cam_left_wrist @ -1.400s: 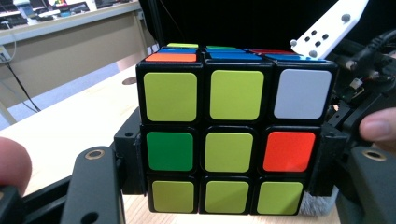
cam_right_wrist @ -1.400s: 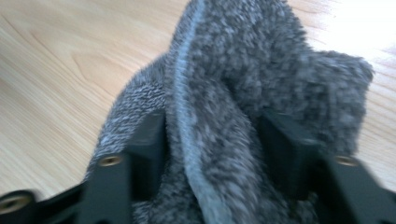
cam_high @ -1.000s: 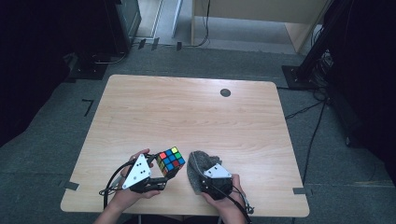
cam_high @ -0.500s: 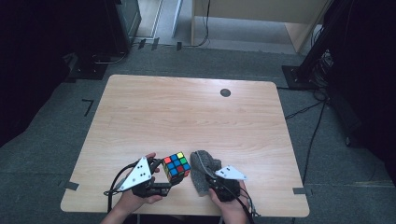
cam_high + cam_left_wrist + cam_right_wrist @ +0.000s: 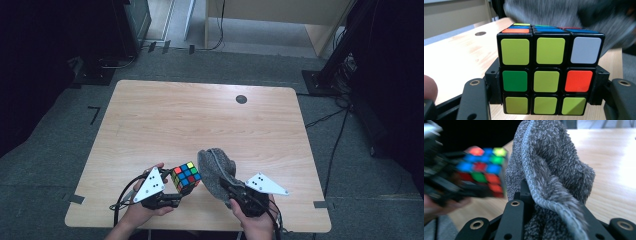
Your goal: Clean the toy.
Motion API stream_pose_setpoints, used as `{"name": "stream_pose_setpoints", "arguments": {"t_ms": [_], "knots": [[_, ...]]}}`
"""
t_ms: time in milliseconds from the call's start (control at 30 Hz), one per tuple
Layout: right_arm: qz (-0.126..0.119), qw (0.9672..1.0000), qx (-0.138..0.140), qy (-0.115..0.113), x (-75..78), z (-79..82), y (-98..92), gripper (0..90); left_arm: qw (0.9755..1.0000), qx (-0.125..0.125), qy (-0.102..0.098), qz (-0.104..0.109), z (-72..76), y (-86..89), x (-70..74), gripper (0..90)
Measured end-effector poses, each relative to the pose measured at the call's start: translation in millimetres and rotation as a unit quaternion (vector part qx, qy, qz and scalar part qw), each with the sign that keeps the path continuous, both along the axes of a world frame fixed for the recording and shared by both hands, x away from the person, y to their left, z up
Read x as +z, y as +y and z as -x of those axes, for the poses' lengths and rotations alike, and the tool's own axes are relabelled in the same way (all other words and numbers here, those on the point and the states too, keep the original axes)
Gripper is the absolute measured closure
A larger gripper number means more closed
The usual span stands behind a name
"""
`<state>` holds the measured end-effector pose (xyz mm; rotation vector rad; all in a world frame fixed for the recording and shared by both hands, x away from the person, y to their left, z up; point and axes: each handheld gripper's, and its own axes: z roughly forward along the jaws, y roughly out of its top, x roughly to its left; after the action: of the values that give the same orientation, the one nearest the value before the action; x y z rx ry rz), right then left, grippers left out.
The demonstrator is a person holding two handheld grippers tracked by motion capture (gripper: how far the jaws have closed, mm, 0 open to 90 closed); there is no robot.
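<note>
The left gripper (image 5: 172, 199) has a black body topped by a pale grey three-cornered plate dotted with small dark marks, and a thin black cable loops away from its rear. The right gripper (image 5: 231, 189) is built the same: black housing, a grey triangular plate with dark dots, and dark cables trailing behind it. In each gripper view the jaws rise as flat, matt black arms with rounded ends, each end set with a brass-coloured ringed screw hole, and smaller plain holes lower on the arms. Blocky black pads sit at the inner faces. The forearms are bare, without sleeves.
</note>
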<state>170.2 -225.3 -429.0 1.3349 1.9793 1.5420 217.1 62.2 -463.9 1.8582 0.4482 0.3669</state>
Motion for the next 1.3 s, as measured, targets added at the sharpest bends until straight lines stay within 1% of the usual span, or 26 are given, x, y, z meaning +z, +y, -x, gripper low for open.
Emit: {"name": "stream_pose_setpoints", "arguments": {"t_ms": [67,133,200,267,300,367,400,433,500,567,600,633,667,700,733,800,833,867,933,967,1033,1100,1167,1200,1233,1300], "knots": [[-0.006,0.9999,0.008,-0.01,7.9,4.7,1.3,77.8,1.0,-0.002,-0.001,-0.008,0.4,-6.0,-2.4,34.0],[-0.013,0.9996,0.017,-0.021,15.4,9.1,4.0,77.8,0.9993,-0.003,-0.019,-0.031,4.2,-12.7,-4.3,34.0],[-0.025,0.9988,0.029,-0.029,21.7,12.3,8.6,77.7,0.9984,-0.007,-0.03,-0.048,7.4,-17.8,-6.0,34.0],[-0.041,0.9973,0.056,-0.023,24.1,13.6,16.1,77.5,0.9982,-0.004,-0.035,-0.049,8.3,-20.7,-5.3,34.0],[-0.039,0.9966,0.07,-0.018,23.8,13.5,21.1,77.5,0.9984,-0.003,-0.036,-0.043,8.5,-20.6,-4.1,34.0],[-0.011,0.9962,0.085,-0.018,20.5,12.6,30.0,77.4,0.9991,-0.007,-0.032,-0.025,8.3,-17.5,0.6,34.0],[-0.008,0.9964,0.084,-0.011,18.7,11.5,31.4,77.4,0.9991,-0.007,-0.036,-0.022,8.5,-15.8,3.4,34.0],[-0.014,0.9964,0.084,-0.007,16.7,9.1,30.4,77.3,0.9988,-0.001,-0.043,-0.024,8.4,-14.5,5.9,34.1],[-0.018,0.9973,0.071,0.002,14.4,4.7,25.8,77.2,0.9989,0.001,-0.043,-0.018,6.8,-11.7,7.8,34.0],[-0.006,0.9984,0.055,0.015,10.9,-1.4,20.9,77.2,0.999,0.003,-0.042,-0.017,4.8,-10.3,7.0,34.1],[0.012,0.999,0.041,0.016,8.0,-3.3,19.3,77.2,0.9991,0.004,-0.039,-0.016,3.9,-10.5,6.3,34.0],[0.015,0.999,0.033,0.025,5.3,-4.6,17.5,77.1,0.999,0.005,-0.04,-0.019,3.8,-11.7,5.4,34.1],[0.004,0.999,0.034,0.03,4.0,-4.9,15.6,77.1,0.9985,0.006,-0.047,-0.028,4.6,-13.7,4.7,34.1],[-0.003,0.9991,0.035,0.026,5.2,-3.5,15.6,76.9,0.9979,0.007,-0.053,-0.037,5.9,-16.1,3.7,34.1],[-0.005,0.9991,0.04,0.014,8.2,-0.9,17.3,76.8,0.9974,0.006,-0.057,-0.043,6.9,-18.2,2.9,34.1],[-0.016,0.9976,0.067,-0.007,17.3,5.2,23.7,76.6,0.9969,0.003,-0.062,-0.049,9.4,-22.3,2.2,34.1],[-0.019,0.9966,0.079,-0.015,22.1,7.7,27.0,76.6,0.9962,0.001,-0.067,-0.055,10.6,-23.6,2.7,34.0],[-0.018,0.996,0.086,-0.019,25.5,9.8,29.6,76.5,0.9962,-0.001,-0.069,-0.053,11.5,-24.2,3.3,34.0],[-0.011,0.9955,0.092,-0.017,25.0,10.3,32.1,76.4,0.9969,-0.003,-0.066,-0.044,11.4,-23.5,5.9,34.0],[-0.012,0.9957,0.091,-0.011,22.1,8.6,31.2,76.4,0.9965,0.0,-0.069,-0.047,11.3,-23.4,7.3,34.0],[-0.03,0.9959,0.086,0.005,15.5,3.7,24.8,76.5,0.995,0.009,-0.08,-0.058,11.7,-23.4,8.8,34.0],[-0.029,0.997,0.068,0.023,9.1,-1.6,17.8,76.6,0.9952,0.011,-0.079,-0.056,10.9,-21.3,10.3,34.1],[-0.024,0.9979,0.051,0.032,5.3,-5.3,12.0,76.6,0.995,0.012,-0.082,-0.055,10.2,-20.3,11.8,34.1],[-0.018,0.9985,0.043,0.03,5.8,-4.9,10.6,76.6,0.995,0.014,-0.082,-0.057,9.7,-20.8,12.2,34.1],[-0.019,0.9987,0.041,0.025,7.7,-3.2,10.2,76.6,0.9948,0.016,-0.081,-0.06,9.2,-21.6,12.3,34.0],[-0.049,0.9968,0.062,0.011,15.3,1.4,12.1,76.3,0.9937,0.015,-0.086,-0.071,10.1,-23.9,11.5,34.1]]}}
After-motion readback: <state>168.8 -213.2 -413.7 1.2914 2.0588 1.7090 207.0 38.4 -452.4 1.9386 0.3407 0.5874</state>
